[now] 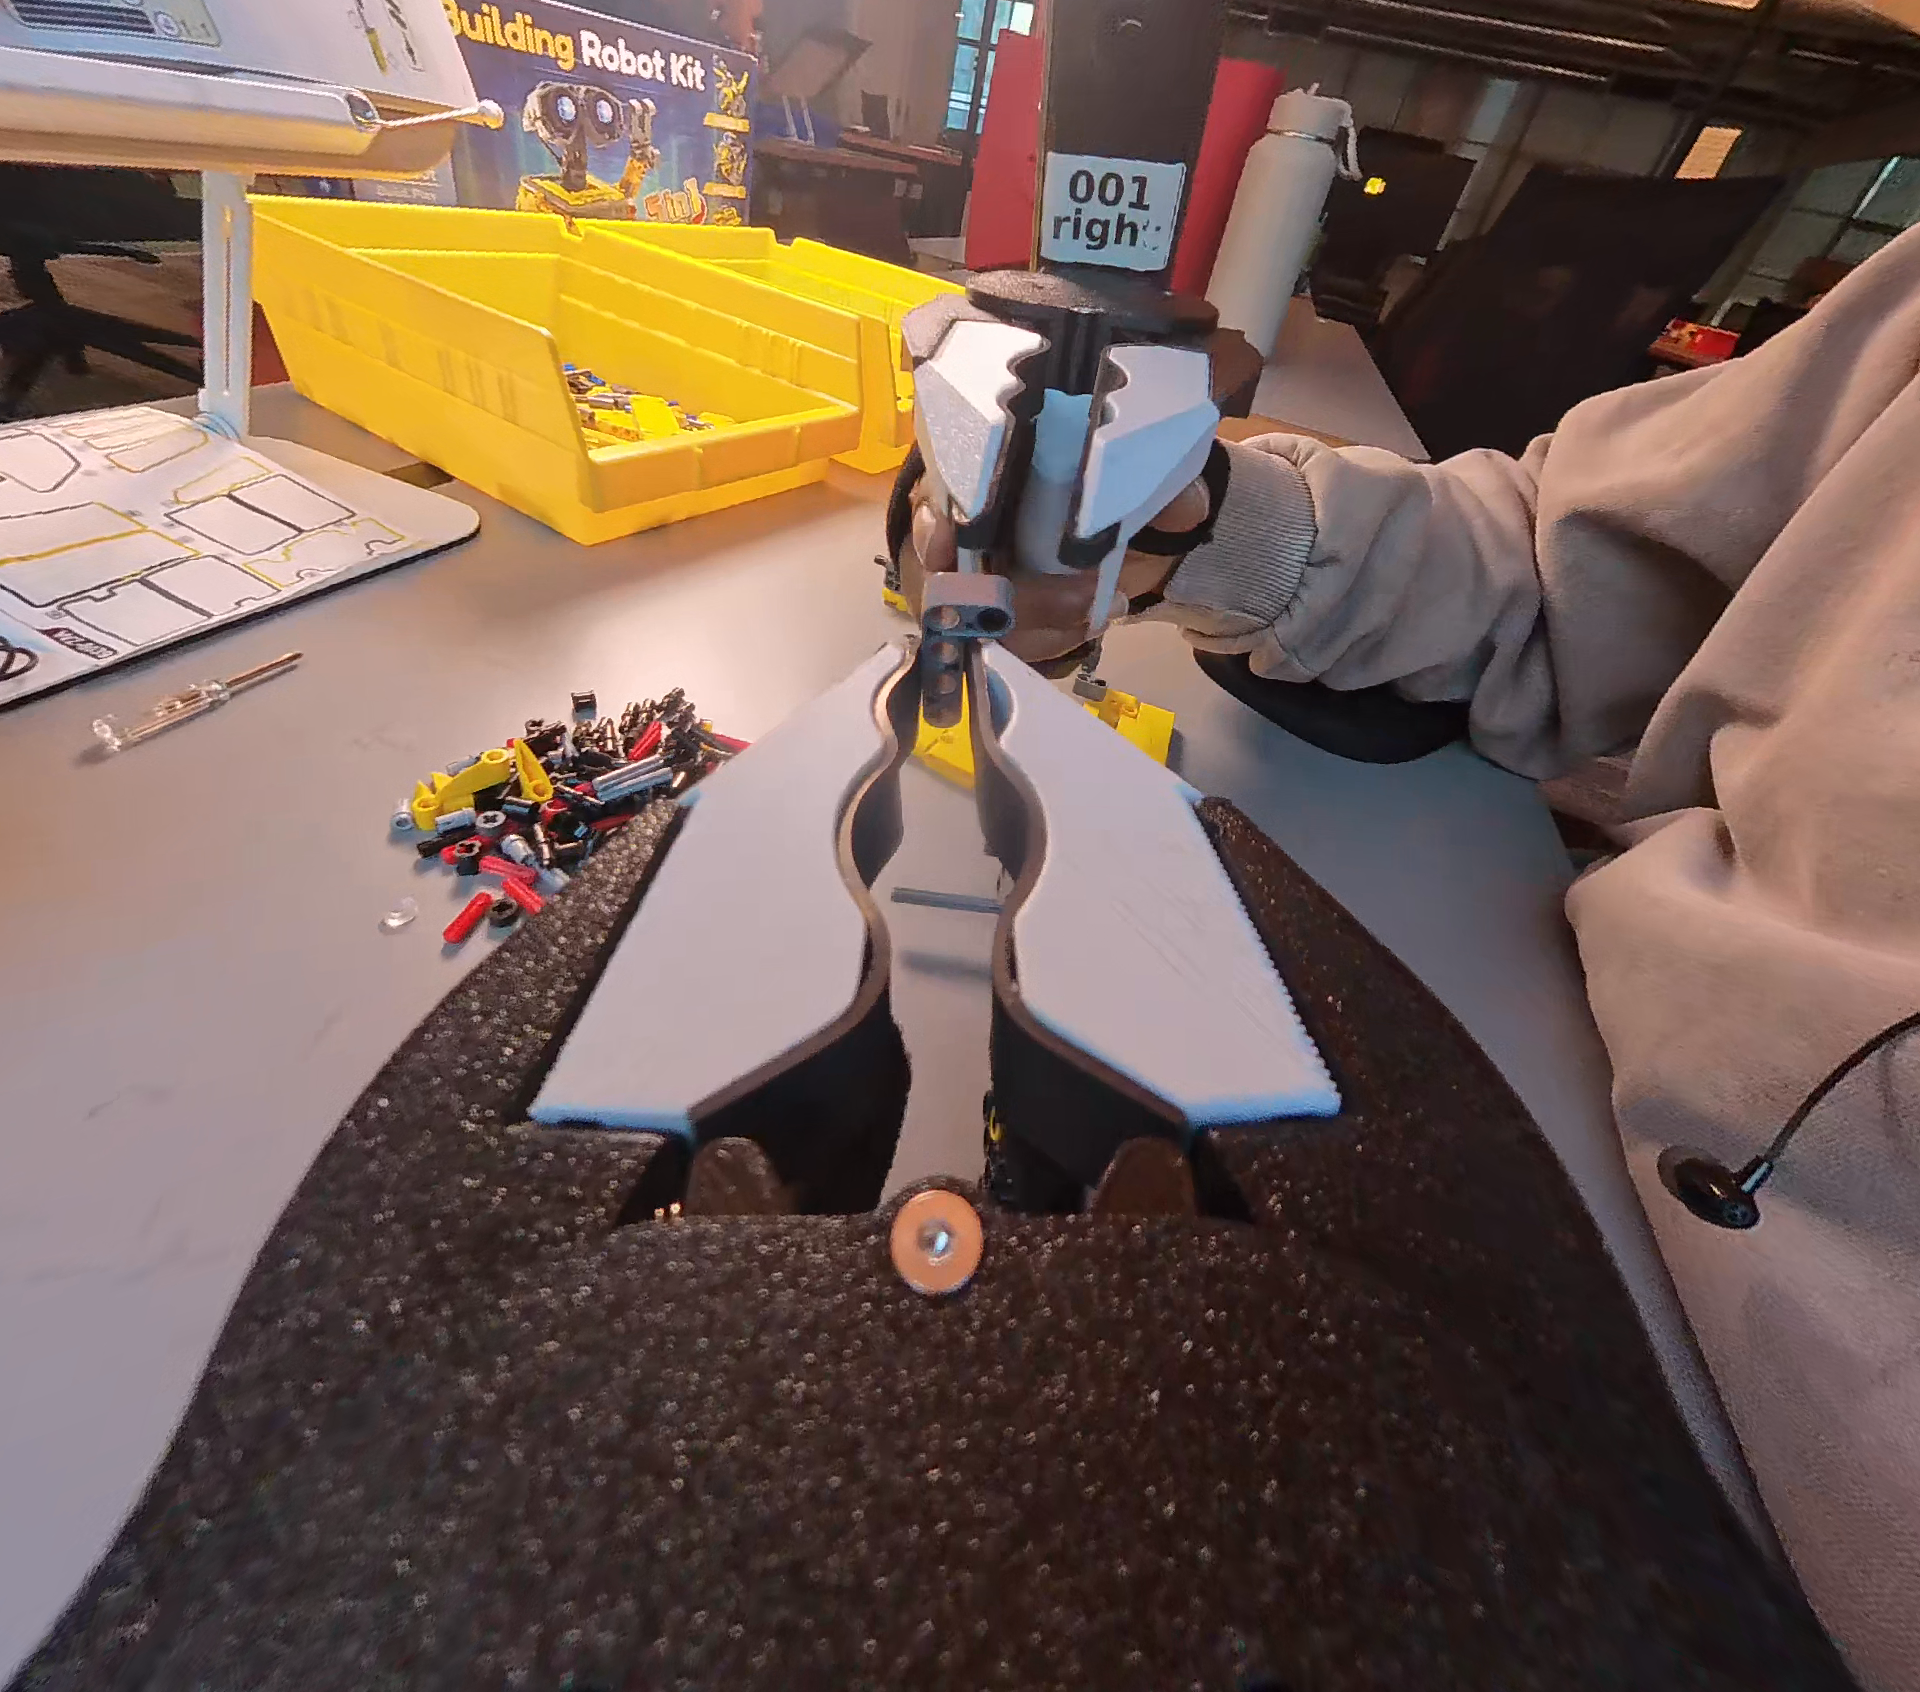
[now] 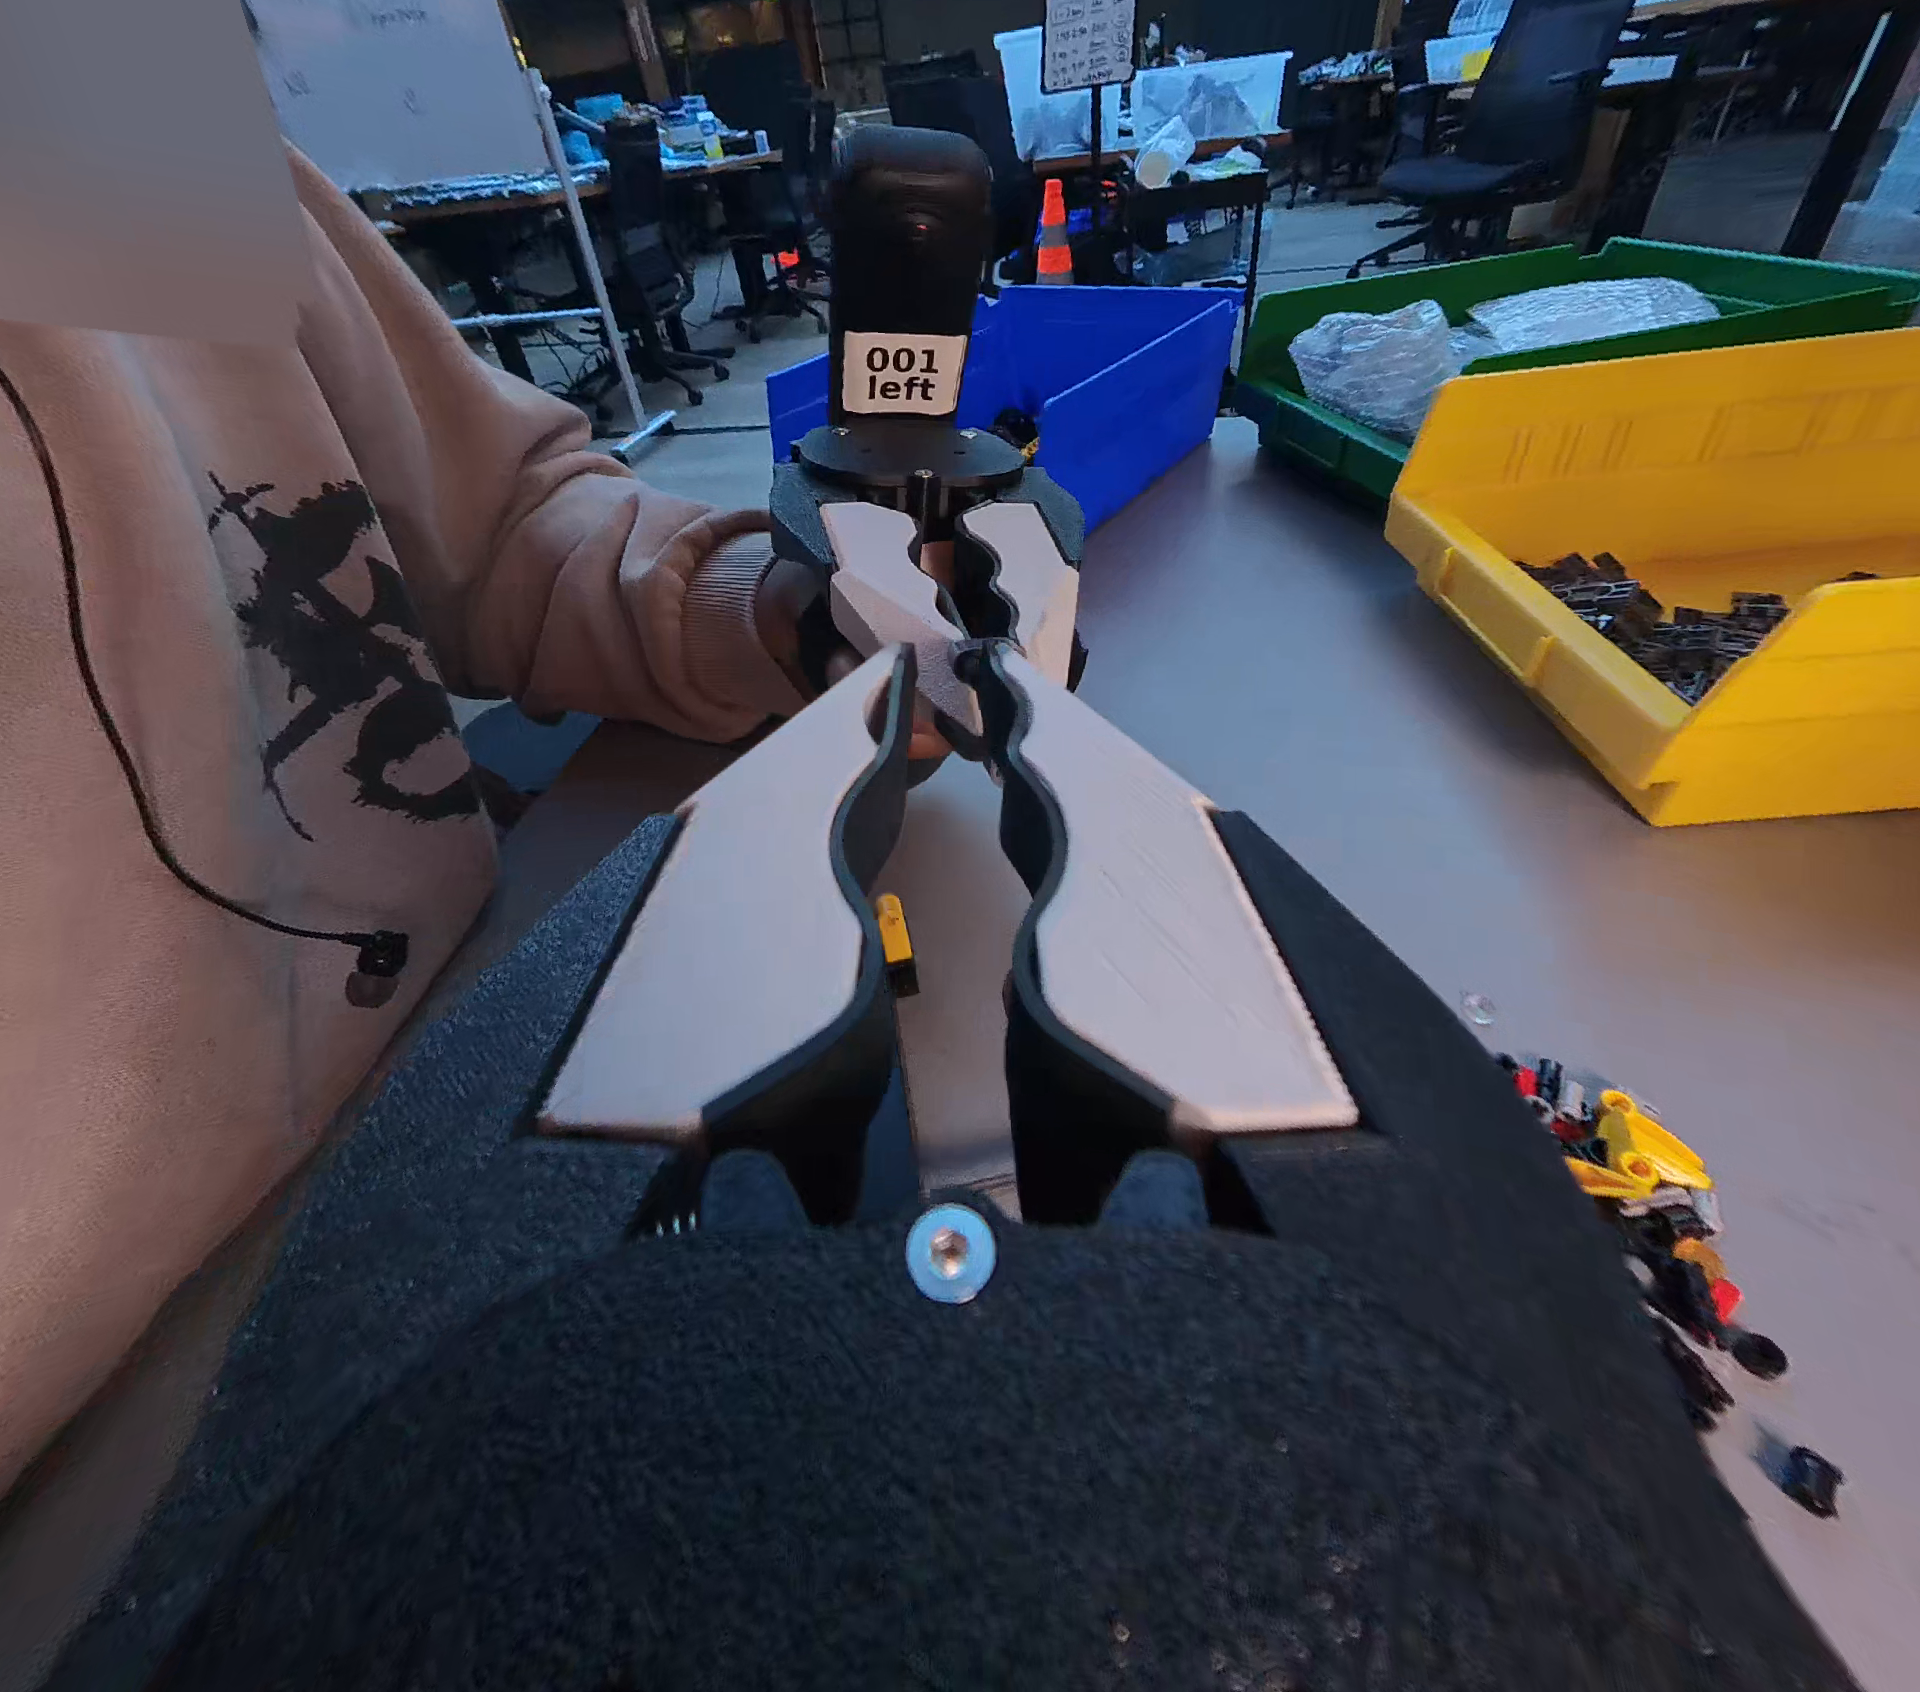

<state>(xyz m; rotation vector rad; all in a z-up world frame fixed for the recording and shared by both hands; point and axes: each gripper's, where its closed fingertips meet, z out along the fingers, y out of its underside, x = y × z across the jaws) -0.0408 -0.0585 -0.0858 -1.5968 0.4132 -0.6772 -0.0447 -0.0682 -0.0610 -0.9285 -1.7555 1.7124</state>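
The left gripper (image 1: pixel 940 676), nearly closed, pinches a grey perforated beam (image 1: pixel 954 650) upright at its tips; the right gripper (image 2: pixel 951 676), narrowed, meets it tip-to-tip, its hold unclear

Yellow bins (image 1: pixel 582 354) upper left over grey surface (image 1: pixel 208 967); red, black and yellow pieces (image 1: pixel 561 801) scattered centre left; blue bin (image 2: pixel 1101 385), green bin (image 2: pixel 1558 292) upper right; beige sleeve (image 1: pixel 1558 562).

Parts pile (image 1: pixel 561 795) on table (image 1: pixel 260 967), bins (image 1: pixel 582 364) behind, L of tools.
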